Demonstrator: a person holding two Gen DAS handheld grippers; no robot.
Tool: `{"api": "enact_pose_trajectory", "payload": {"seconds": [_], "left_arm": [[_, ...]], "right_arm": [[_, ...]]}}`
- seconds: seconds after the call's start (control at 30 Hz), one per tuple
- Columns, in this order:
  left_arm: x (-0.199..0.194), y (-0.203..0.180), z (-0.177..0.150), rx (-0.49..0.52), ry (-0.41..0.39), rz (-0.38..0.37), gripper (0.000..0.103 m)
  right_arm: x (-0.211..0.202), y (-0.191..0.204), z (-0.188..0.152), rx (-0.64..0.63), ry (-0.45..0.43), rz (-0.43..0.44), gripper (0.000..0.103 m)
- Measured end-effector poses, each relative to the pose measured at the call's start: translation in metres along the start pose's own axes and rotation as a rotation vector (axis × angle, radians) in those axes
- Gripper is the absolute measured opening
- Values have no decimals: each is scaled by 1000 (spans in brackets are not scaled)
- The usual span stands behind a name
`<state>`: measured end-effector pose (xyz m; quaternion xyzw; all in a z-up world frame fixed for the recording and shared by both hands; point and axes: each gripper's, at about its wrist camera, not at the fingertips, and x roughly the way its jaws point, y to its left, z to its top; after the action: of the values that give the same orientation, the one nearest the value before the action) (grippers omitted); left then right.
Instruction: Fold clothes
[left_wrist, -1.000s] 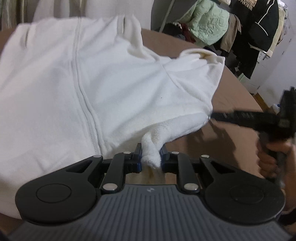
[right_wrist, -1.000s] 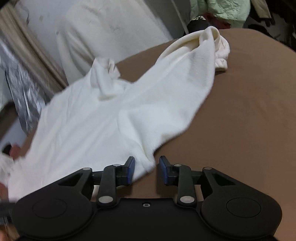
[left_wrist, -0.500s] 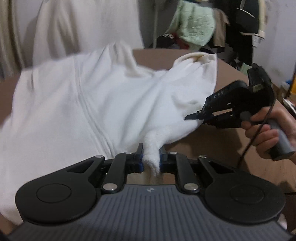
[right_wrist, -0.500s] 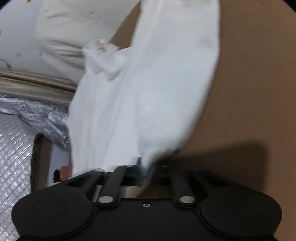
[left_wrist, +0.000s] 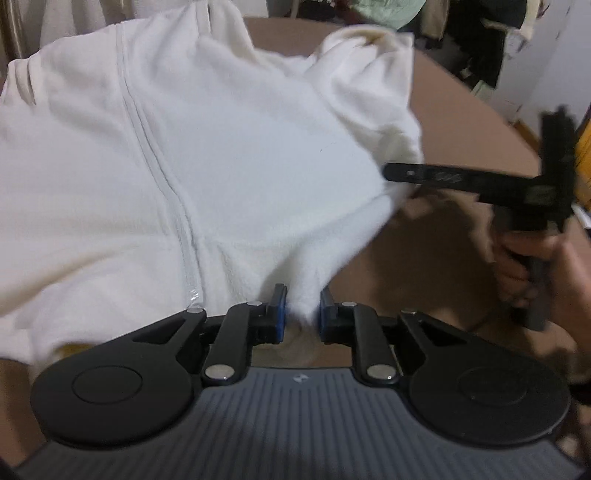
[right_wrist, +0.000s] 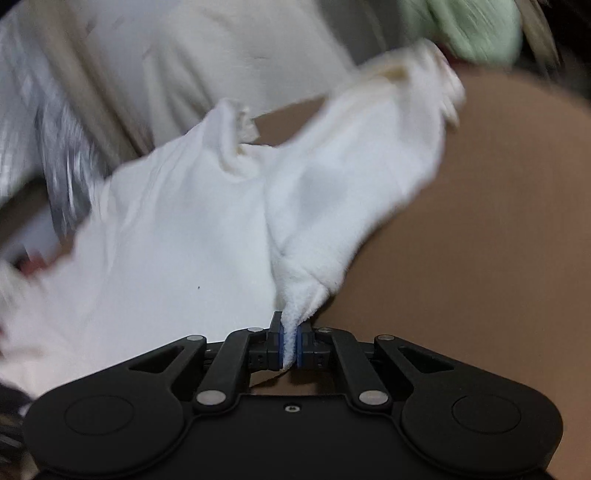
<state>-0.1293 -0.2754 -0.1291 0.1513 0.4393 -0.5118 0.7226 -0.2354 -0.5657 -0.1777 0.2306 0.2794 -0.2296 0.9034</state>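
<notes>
- On the brown worktop (left_wrist: 461, 110), a white fleece jacket (left_wrist: 221, 147) is lying spread out, zip side up, with its zipper (left_wrist: 162, 177) running from the far collar down toward the near hem
- Left tool (left_wrist: 301, 310) is pinching a bunch of the jacket's near hem between its blue-padded fingers (left_wrist: 279, 314), the fabric rising from the grip into the body of the garment
- Right tool (right_wrist: 290, 345) is pressing almost together on a thin fold of the jacket (right_wrist: 184, 240), its blue pads gripping the cloth from both sides
- From the left wrist view, the right tool (left_wrist: 402, 175) is reaching in from the right and meeting the jacket's right edge, gripped by the person's right hand (left_wrist: 546, 266)
- Near the far edge of the worktop, a sleeve (right_wrist: 388, 129) is stretching away, its cuff (right_wrist: 443, 85) blurred
- Behind the worktop, a pale green garment (right_wrist: 476, 29) is hanging among darker clothes
</notes>
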Motion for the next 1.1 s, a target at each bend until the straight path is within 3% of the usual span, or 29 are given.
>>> {"api": "enact_pose_trajectory", "payload": {"seconds": [0.07, 0.13, 0.2, 0.27, 0.3, 0.4, 0.47, 0.5, 0.57, 0.63, 0.73, 0.87, 0.93, 1.0, 1.1], "left_arm": [[-33, 23, -3, -82, -68, -46, 18], [-71, 48, -10, -150, -162, -35, 21], [-101, 66, -18, -169, -217, 109, 30], [-108, 77, -28, -167, -201, 297, 31], [-107, 83, -32, -181, -180, 344, 31], [-96, 93, -44, -256, -149, 244, 34], [-85, 91, -47, -271, -121, 230, 39], [-79, 90, -47, -283, -101, 233, 45], [-68, 91, -50, -331, -68, 213, 46], [-64, 99, -56, -411, -55, 154, 46], [-59, 118, -67, -551, -50, 78, 53], [-50, 135, -78, -679, -47, 4, 60], [-43, 136, -79, -695, -47, 11, 70], [-32, 136, -75, -708, -44, 17, 79], [-22, 135, -70, -716, -61, 12, 81]], "right_arm": [[-5, 8, 8, -57, -19, -44, 6], [-2, 9, 8, -87, -3, -81, 9], [0, 11, 7, -113, 7, -114, 10], [-4, 10, 6, -101, 7, -134, 15], [-7, 8, 5, -81, 14, -139, 25], [-17, -1, 7, 38, 60, -130, 30], [-33, -5, 10, 134, 75, -81, 34], [-42, -4, 12, 164, 80, -26, 34], [-56, 2, 13, 195, 110, 103, 35], [-60, 13, 12, 190, 175, 238, 52], [-52, 27, 3, 211, 263, 372, 59], [-22, 37, -8, 261, 351, 409, 61], [-10, 40, -13, 288, 383, 431, 70], [-2, 39, -17, 313, 372, 454, 72], [7, 40, -23, 349, 383, 466, 74]]}}
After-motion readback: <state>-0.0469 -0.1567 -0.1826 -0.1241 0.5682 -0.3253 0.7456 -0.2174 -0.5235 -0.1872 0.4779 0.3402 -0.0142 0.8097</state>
